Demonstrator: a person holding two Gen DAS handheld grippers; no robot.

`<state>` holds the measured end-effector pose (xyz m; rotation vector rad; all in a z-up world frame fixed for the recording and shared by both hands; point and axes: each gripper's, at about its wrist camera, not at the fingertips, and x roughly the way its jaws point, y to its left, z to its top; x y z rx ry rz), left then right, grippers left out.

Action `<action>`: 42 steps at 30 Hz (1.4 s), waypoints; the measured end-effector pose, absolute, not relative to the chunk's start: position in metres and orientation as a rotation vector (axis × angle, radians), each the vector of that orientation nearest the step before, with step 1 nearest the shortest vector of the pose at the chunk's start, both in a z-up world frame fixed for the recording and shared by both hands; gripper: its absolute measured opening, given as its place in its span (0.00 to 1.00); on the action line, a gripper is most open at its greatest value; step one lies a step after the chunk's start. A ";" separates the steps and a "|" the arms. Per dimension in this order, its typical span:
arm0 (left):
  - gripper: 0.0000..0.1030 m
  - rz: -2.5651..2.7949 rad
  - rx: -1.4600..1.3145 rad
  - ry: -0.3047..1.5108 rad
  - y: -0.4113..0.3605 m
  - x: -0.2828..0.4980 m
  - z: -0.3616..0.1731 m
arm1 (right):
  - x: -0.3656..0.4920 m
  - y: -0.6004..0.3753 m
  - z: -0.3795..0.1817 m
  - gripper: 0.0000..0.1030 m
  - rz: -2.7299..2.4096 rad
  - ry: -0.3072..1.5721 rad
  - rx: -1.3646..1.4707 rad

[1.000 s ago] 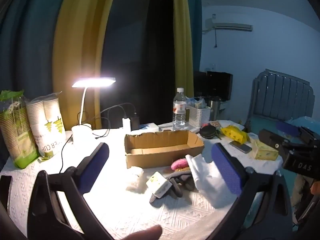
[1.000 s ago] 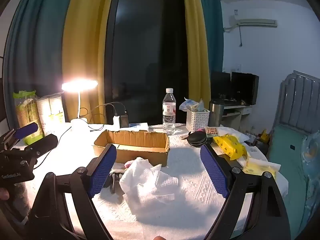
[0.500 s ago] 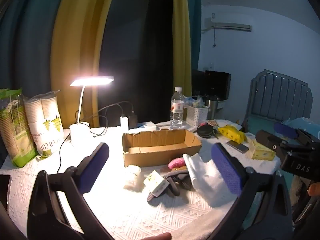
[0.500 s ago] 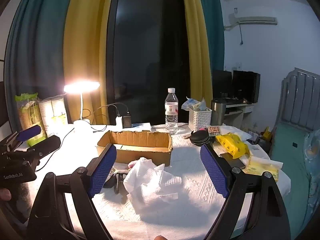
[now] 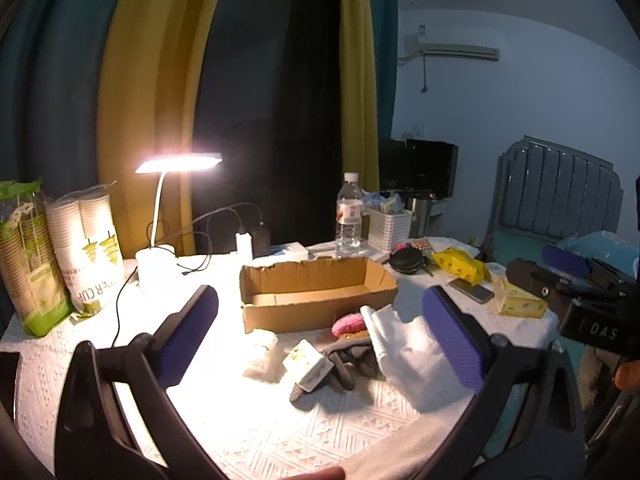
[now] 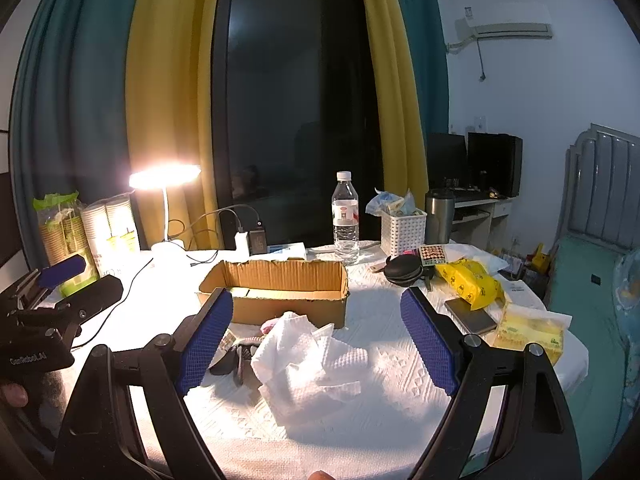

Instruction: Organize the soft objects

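Note:
An open cardboard box (image 5: 316,292) (image 6: 276,288) sits mid-table. In front of it lie a crumpled white cloth (image 5: 404,356) (image 6: 308,360), a pink soft piece (image 5: 348,325), dark gloves with a paper tag (image 5: 340,364) (image 6: 236,356) and a white fluffy wad (image 5: 262,354). My left gripper (image 5: 320,340) is open, held back from the pile with nothing between its blue pads. My right gripper (image 6: 316,344) is open too, above the near table edge, framing the white cloth. Each gripper shows at the edge of the other's view.
A lit desk lamp (image 5: 176,164), cables and a charger (image 5: 244,242) stand at the back left beside paper cup packs (image 5: 90,256). A water bottle (image 6: 345,220), white basket (image 6: 402,232), steel cup (image 6: 438,216), yellow packets (image 6: 468,280) and a phone (image 6: 470,316) crowd the right side.
Both grippers have drawn slightly back and up from the table, so the objects look a little farther. Nothing on the table has moved.

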<state>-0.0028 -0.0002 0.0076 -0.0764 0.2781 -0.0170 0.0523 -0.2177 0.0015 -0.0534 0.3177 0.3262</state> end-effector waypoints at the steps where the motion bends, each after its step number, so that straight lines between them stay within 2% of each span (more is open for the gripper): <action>1: 1.00 -0.018 -0.075 0.276 0.000 -0.003 0.007 | 0.052 -0.218 0.002 0.86 0.326 0.317 -0.054; 42: 1.00 -0.013 -0.082 0.295 0.003 -0.001 0.004 | 0.051 -0.213 -0.003 0.86 0.332 0.327 -0.054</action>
